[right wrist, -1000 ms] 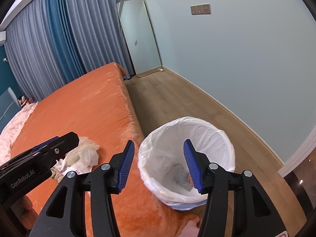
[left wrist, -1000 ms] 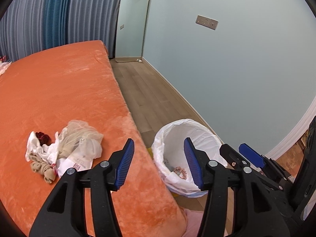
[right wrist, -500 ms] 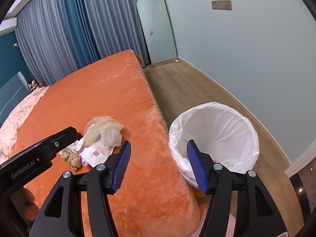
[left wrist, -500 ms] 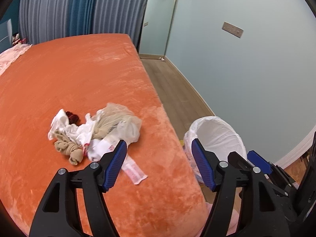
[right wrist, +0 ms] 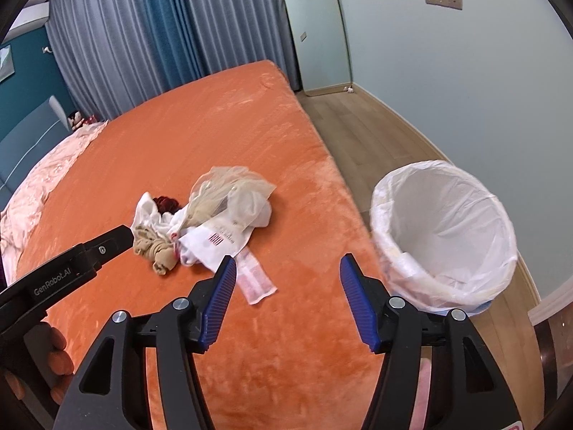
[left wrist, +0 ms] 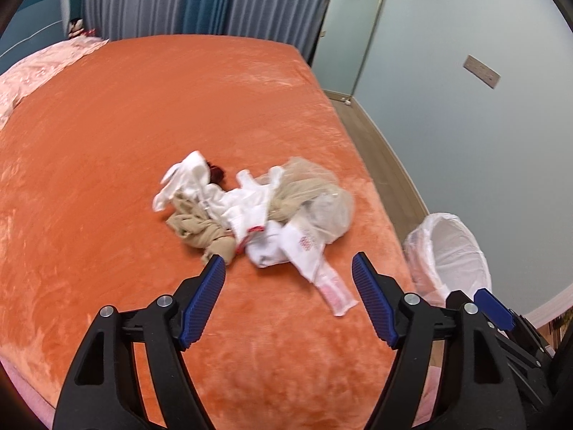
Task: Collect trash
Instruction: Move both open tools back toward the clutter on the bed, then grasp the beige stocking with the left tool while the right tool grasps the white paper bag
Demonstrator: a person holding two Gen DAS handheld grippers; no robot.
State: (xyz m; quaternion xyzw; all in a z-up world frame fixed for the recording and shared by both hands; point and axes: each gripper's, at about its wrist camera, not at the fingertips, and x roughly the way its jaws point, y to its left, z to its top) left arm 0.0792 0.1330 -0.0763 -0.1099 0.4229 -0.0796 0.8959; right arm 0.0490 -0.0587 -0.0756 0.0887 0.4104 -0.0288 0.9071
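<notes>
Left wrist view showed the left gripper (left wrist: 288,272) poised above the orange bed (left wrist: 107,150), its jaws opening with nothing between them, aimed at the trash pile (left wrist: 250,211) (socks, crumpled tissue, a clear plastic bag and a flat wrapper). The right gripper (right wrist: 288,274) also stood spread and empty, nearer the bed's edge. Beside the bed, on the floor, sat the lined bin (right wrist: 444,236). This looked like the reaching step; next, the jaws would need to lower around a piece and close.
</notes>
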